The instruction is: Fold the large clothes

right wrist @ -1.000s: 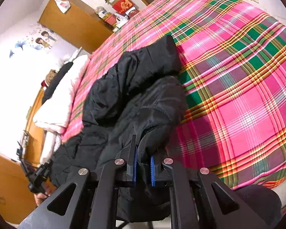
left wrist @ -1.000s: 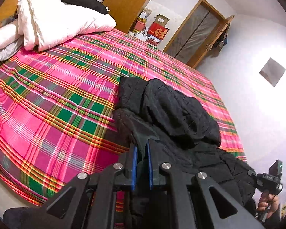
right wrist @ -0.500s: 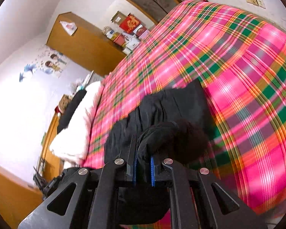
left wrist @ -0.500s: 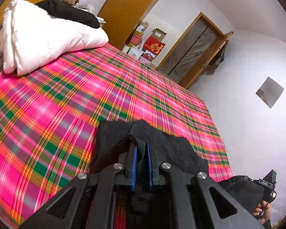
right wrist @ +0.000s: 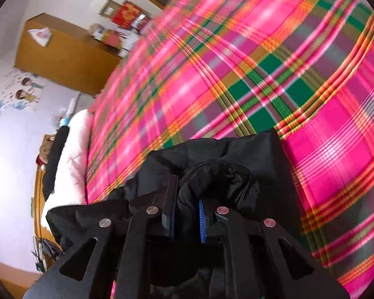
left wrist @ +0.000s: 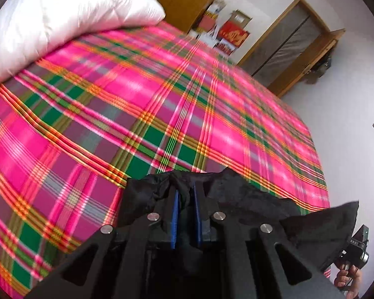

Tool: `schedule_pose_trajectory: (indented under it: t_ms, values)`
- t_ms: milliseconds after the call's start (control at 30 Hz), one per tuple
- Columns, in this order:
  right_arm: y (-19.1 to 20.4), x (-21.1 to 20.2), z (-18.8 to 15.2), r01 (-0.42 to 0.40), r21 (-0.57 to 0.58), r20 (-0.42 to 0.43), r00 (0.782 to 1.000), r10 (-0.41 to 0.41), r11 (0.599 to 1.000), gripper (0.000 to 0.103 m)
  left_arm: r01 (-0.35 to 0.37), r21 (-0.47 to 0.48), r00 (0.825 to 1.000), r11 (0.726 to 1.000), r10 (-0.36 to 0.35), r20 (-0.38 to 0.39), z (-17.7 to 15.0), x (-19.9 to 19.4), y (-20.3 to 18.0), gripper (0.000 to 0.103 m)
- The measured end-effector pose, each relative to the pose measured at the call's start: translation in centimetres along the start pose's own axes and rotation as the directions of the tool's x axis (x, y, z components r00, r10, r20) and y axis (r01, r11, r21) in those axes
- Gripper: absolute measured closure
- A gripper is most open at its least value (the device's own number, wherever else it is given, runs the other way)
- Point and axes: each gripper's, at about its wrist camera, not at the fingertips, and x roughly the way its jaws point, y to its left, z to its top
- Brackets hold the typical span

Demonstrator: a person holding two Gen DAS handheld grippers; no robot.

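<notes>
Left wrist view: left gripper (left wrist: pixel 185 199) angled down over plaid bedspread (left wrist: pixel 137 99), jaws just easing apart, black coat (left wrist: pixel 236 196) between.

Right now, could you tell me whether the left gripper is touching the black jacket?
Touching. In the left wrist view, a bunch of the black jacket sits between the blue pads of the left gripper, whose jaws have just been opening slightly.

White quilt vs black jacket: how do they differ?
The white quilt is puffy and smooth; the black jacket is crumpled. The quilt is piled at the far end of the plaid bedspread; the jacket is nearest the camera. Both are soft fabric.
</notes>
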Motion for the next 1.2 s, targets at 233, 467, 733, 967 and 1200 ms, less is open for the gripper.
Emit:
schedule_pose_trajectory:
  t_ms: [233,467,733,967,1200]
  values:
    - [-0.6,-0.9,0.8,-0.122,0.054,0.002,0.993,0.122,0.991,0.067,0.114,-0.086,0.993,0.99,-0.112,0.031,0.6,-0.2,1.1,0.071]
    - [0.8,-3.2,-0.1,-0.206,-0.029,0.101,0.973,0.208,0.978,0.025,0.185,-0.083,0.967,0.979,-0.166,0.191,0.7,-4.1,1.2,0.05]
    - [2.6,-3.7,-1.6,-0.027,-0.29,0.182,0.98,0.083,0.957,0.025,0.084,0.077,0.989,0.993,-0.093,0.115,-0.1,-3.0,0.8,0.046]
    - [1.5,0.6,0.5,0.027,-0.401,0.036,0.999,-0.013,0.916,0.025,0.038,0.233,0.996,0.972,-0.019,-0.083,1.0,3.4,-0.7,0.046]
    - [2.7,2.8,0.6,0.073,-0.467,-0.001,0.997,-0.083,0.881,0.083,0.01,0.335,0.998,0.942,0.014,-0.069,0.9,4.5,-2.6,0.071]
